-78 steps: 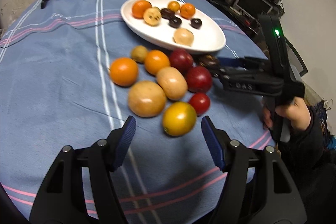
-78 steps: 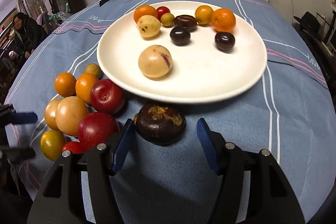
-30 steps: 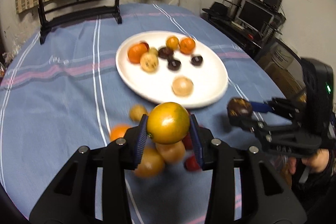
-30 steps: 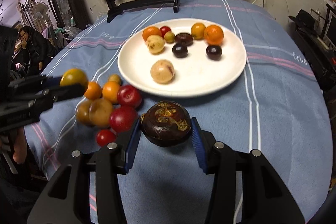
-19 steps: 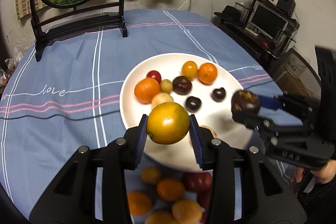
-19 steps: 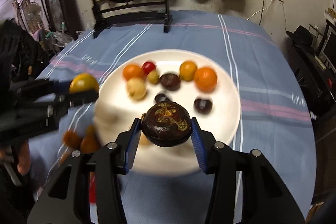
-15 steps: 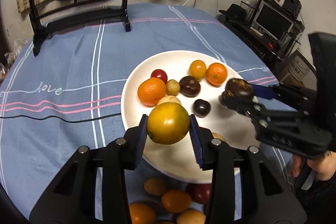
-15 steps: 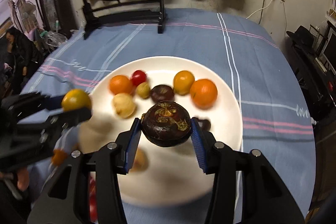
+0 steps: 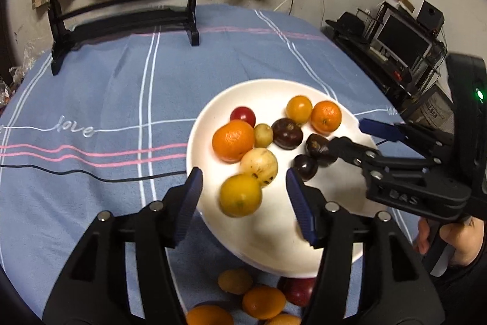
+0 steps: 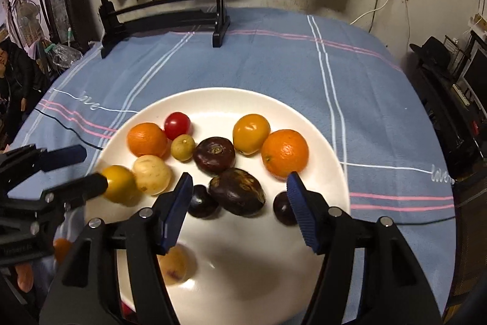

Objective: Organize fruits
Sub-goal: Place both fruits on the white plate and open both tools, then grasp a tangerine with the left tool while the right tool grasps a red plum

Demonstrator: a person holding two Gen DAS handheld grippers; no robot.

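Your left hand-held gripper has just been opening; its jaws stand spread, clear of the yellow-orange fruit on the white plate at its 9 o'clock rim. Your right hand-held gripper has also just been opening, spread around the dark brown fruit near the plate's centre.

Blue cotton tablecloth with white and pink stripes: white embroidered script "love". Black plastic right gripper: embossed letters, apparently "BAS".
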